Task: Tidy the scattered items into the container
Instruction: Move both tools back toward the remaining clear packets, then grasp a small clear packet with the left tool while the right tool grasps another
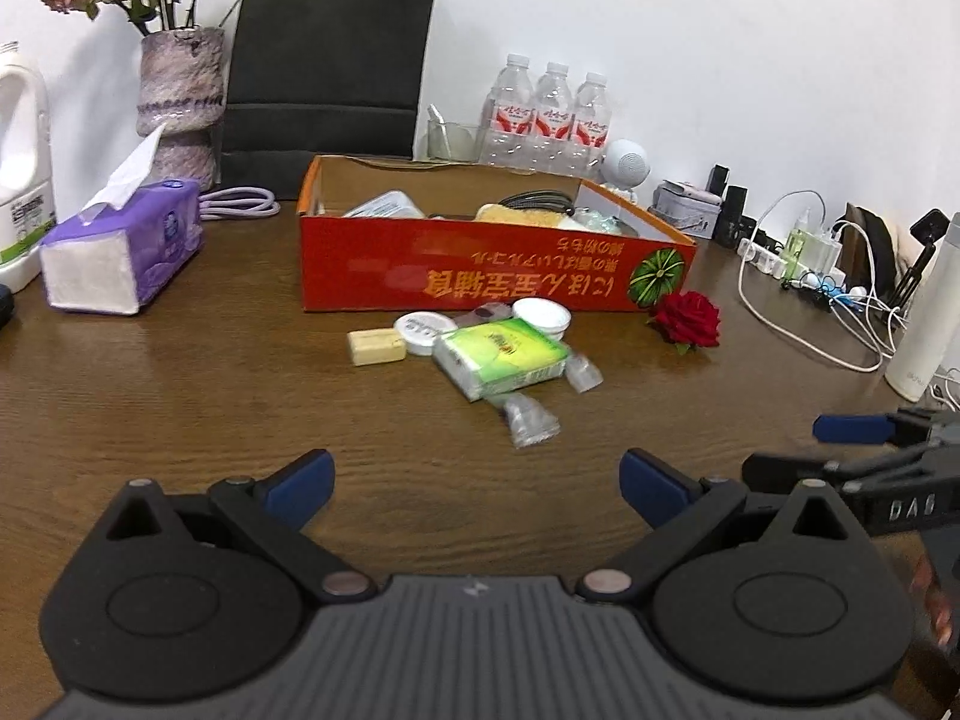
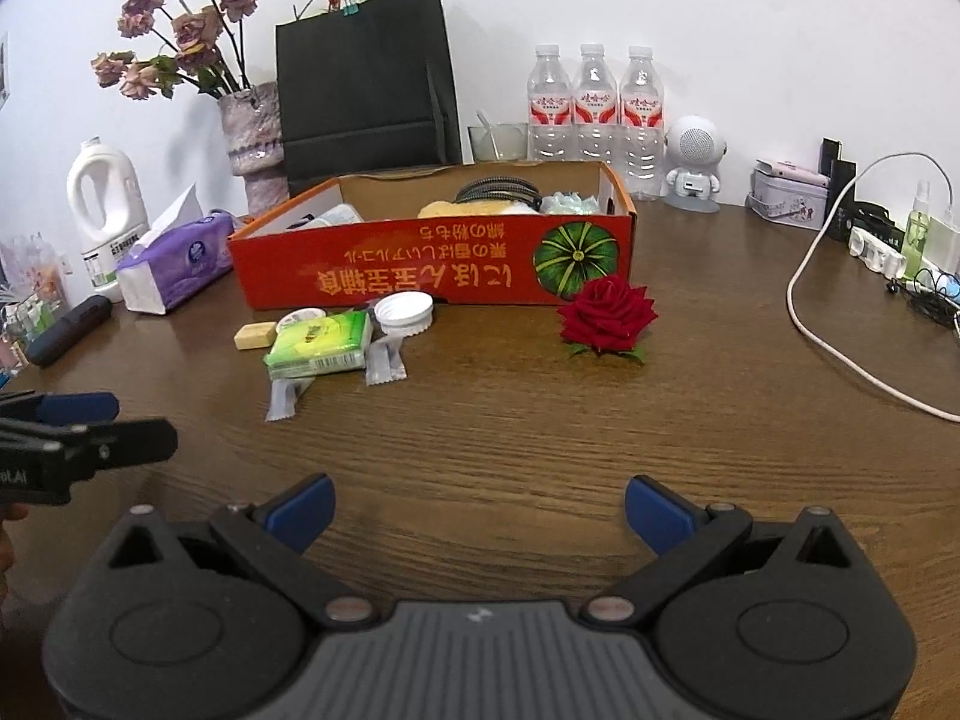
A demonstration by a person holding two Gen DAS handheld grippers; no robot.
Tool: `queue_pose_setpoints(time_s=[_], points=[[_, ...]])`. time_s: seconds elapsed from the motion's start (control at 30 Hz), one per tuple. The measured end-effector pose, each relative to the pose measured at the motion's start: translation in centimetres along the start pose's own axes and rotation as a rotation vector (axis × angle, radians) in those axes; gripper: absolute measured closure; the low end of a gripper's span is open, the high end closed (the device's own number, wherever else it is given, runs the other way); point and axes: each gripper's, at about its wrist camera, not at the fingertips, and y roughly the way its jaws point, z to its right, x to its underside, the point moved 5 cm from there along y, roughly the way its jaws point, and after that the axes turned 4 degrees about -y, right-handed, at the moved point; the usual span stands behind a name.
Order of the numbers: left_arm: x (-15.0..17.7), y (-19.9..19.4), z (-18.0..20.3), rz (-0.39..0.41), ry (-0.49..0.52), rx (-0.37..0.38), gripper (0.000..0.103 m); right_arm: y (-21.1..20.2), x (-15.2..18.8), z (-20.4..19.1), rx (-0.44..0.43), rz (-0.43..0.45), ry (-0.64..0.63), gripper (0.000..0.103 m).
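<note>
Both jaws apart, empty, hovering over worktop. Left gripper (image 1: 477,480) faces green tissue pack (image 1: 501,357) w/ lids and sachets just in front of red box (image 1: 480,267). Right gripper (image 2: 479,507): take rose (image 2: 606,315) by stem base, lift over box wall, don't crush petals.

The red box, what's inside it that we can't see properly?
- Red box: in both wrist views its front wall hides the floor and the lower parts of the things inside.
- Grey wrappers: partly under the green tissue pack; their print is too small.
- Box lettering: blurred.
</note>
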Motion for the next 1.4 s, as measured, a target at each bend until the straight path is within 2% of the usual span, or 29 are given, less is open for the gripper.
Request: queue_pose_setpoints(time_s=[0.13,0.23,0.33,0.37,0.43,0.53,0.67,0.7,1.07,1.17,1.27,1.4], points=[[-1.1,1.9,1.2,0.001,0.008,-0.049,0.001,0.4,-0.2,-0.3,0.004,-0.003,-0.013,0.0],[-1.8,3.6,1.8,-0.005,-0.009,-0.079,0.011,0.6,-0.4,-0.4,0.006,-0.003,-0.024,0.0],[-1.8,5.2,1.9,-0.045,-0.031,-0.098,0.026,0.9,-0.5,-0.2,0.006,-0.007,-0.026,0.0],[-1.7,5.6,1.9,-0.059,-0.038,-0.099,0.034,1.0,-0.5,-0.1,0.008,-0.008,-0.027,0.0],[-1.5,6.2,1.9,-0.077,-0.048,-0.101,0.04,1.2,-0.7,0.1,0.013,-0.009,-0.035,0.0],[-1.5,6.5,2.2,-0.069,-0.031,-0.121,0.051,1.7,-1.4,0.2,0.015,-0.006,-0.049,0.0],[-1.7,6.9,2.5,-0.074,-0.018,-0.107,0.076,2.8,-2.5,-0.2,0.009,-0.005,-0.087,0.0],[-1.7,6.9,2.4,-0.073,-0.016,-0.107,0.078,3.1,-2.8,-0.4,0.007,-0.005,-0.098,0.0],[-1.4,5.9,-0.1,-0.048,-0.022,-0.099,0.079,7.1,-4.7,-3.7,-0.041,-0.016,-0.195,0.0],[-1.4,5.5,-0.9,-0.044,-0.025,-0.104,0.079,8.6,-5.3,-4.6,-0.02,-0.027,-0.23,0.002],[-1.3,5.2,-1.5,-0.04,-0.026,-0.107,0.079,9.6,-5.8,-4.9,-0.008,-0.027,-0.238,0.017],[-1.2,5.0,-2.1,-0.035,-0.024,-0.106,0.079,10.3,-6.1,-4.6,-0.022,-0.031,-0.215,0.045]])
